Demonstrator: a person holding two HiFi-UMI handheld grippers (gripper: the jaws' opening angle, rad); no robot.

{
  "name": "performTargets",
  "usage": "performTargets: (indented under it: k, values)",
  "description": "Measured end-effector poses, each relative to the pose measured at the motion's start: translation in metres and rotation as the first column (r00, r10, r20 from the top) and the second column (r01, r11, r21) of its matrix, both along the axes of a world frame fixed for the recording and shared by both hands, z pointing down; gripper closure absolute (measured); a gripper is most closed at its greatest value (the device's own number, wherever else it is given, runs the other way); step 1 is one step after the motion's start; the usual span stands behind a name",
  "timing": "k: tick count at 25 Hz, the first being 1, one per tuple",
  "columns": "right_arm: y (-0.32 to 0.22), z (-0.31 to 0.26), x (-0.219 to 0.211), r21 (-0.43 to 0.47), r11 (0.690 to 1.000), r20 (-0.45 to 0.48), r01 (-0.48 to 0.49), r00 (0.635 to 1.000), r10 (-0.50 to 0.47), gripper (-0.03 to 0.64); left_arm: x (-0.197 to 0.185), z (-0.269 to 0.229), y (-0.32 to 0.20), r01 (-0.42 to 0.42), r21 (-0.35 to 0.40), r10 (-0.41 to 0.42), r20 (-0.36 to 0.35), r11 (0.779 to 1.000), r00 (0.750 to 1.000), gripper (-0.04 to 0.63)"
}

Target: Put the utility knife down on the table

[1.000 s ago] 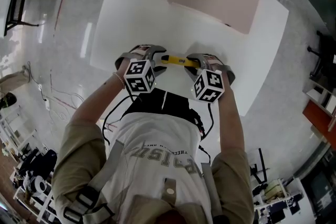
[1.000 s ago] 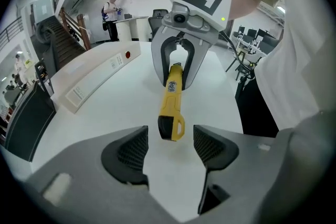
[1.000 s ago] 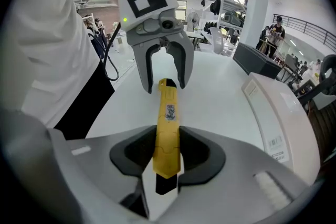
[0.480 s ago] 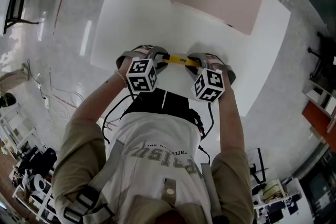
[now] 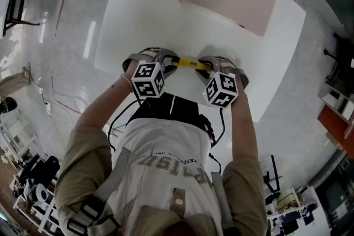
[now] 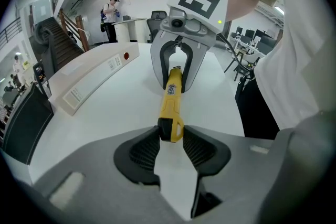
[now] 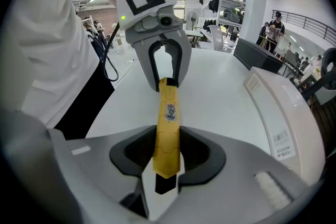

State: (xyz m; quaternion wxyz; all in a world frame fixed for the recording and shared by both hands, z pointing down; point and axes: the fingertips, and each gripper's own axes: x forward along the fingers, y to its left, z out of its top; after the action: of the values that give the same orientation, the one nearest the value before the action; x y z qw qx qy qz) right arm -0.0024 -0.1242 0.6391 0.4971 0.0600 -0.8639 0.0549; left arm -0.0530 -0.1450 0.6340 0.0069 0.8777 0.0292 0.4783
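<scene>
Holding the utility knife (image 5: 187, 63) by both ends, we have the right gripper (image 7: 167, 157) closed on one end. The left gripper (image 6: 171, 136), whose jaws have just been closing, pinches only the tip of the other end. The knife is over the white table (image 5: 138, 19), near its front edge. If the right gripper lets go first, that small grip may slip and the knife may fall.
</scene>
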Motion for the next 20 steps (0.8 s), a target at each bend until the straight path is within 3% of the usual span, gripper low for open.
performTargets:
  k: [20]
  values:
    - [0.0031,0.0043,0.0021,-0.023,1.0,0.002,-0.003,1.0,0.003,0.47,0.0031,-0.0036,-0.0011,-0.033,0.011,0.033,-0.024,0.999,0.999,0.448]
